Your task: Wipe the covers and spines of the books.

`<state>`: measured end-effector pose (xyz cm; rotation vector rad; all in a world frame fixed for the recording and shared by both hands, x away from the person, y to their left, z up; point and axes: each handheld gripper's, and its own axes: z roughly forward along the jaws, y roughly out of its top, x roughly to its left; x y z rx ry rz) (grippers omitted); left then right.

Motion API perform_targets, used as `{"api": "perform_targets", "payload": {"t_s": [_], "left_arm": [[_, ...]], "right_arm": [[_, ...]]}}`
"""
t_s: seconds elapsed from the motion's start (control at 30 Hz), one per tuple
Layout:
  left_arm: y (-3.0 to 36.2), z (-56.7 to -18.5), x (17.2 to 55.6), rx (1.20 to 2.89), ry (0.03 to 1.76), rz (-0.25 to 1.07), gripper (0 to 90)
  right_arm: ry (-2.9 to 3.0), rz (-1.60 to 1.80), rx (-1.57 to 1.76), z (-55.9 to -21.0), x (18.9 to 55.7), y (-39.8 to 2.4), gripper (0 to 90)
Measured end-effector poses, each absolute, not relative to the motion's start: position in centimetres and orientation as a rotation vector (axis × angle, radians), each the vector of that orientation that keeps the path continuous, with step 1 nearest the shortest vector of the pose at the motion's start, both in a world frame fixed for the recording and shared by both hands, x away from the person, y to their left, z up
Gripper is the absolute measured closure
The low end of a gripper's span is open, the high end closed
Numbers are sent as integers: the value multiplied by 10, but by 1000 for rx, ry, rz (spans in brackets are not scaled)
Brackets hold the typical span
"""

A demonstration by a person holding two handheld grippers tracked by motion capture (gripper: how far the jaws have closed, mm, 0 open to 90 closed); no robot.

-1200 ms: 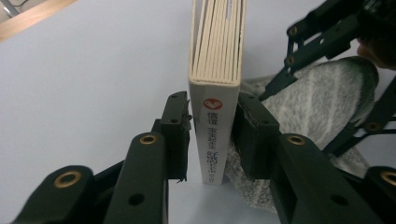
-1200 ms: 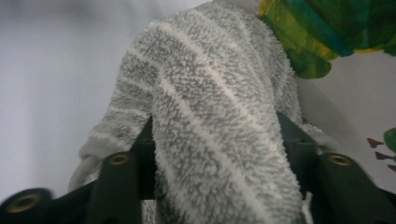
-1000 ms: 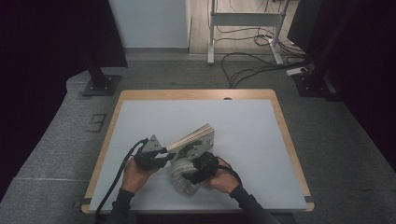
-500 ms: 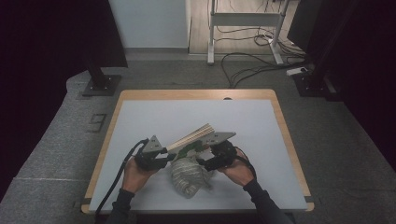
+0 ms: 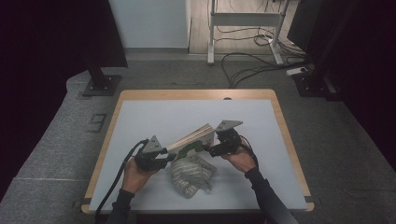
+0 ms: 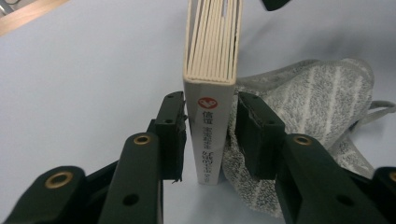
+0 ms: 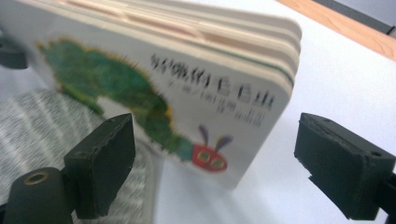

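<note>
- The left gripper [image 6: 208,140] had its fingers [image 6: 170,128] clamped on the board book's [image 6: 212,60] spine, beside the knitted bag [image 6: 308,107].
- The right gripper's [image 7: 215,163] fingers had just been opening, the book's corner untouched between them.
- Best held firmly left, lifted clear of the bench [image 5: 154,116].

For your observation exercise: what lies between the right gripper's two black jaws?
In the right gripper view, the corner of the thick cardboard picture book with a green caterpillar cover sits between the open jaws of the right gripper, touching neither pad.
</note>
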<state>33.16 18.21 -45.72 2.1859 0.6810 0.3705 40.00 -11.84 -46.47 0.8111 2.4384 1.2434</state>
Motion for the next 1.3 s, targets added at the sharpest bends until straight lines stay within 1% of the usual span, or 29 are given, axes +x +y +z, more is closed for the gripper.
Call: {"api": "perform_targets", "payload": {"t_s": [0.23,0.4,0.47,0.57,0.73,0.77,0.87,1.0,1.1,1.17,1.3], "left_arm": [[181,-458,332,2193,676,364,632],[181,-459,331,2192,678,360,628],[181,-460,331,2194,684,358,612],[184,-460,329,2186,703,353,547],[194,-458,321,2191,741,349,392],[196,-457,319,2183,748,343,375],[201,-454,313,2162,751,286,303],[193,-455,302,2157,690,222,193],[181,-460,297,2170,660,189,153],[173,-466,295,2182,643,171,153],[161,-476,296,2207,623,176,161]], "right_arm": [[2474,1300,736,-467,418,-114,129],[2509,1354,681,-467,419,-113,142],[2502,1346,681,-467,417,-114,173],[2482,1343,702,-466,415,-117,246],[2463,1327,724,-465,412,-121,343],[2459,1329,727,-465,412,-122,357],[2449,1335,750,-465,411,-124,403],[2436,1331,770,-465,410,-126,446],[2434,1325,774,-465,409,-126,460],[2432,1320,774,-464,409,-126,461],[2433,1317,769,-464,408,-126,467]]}}
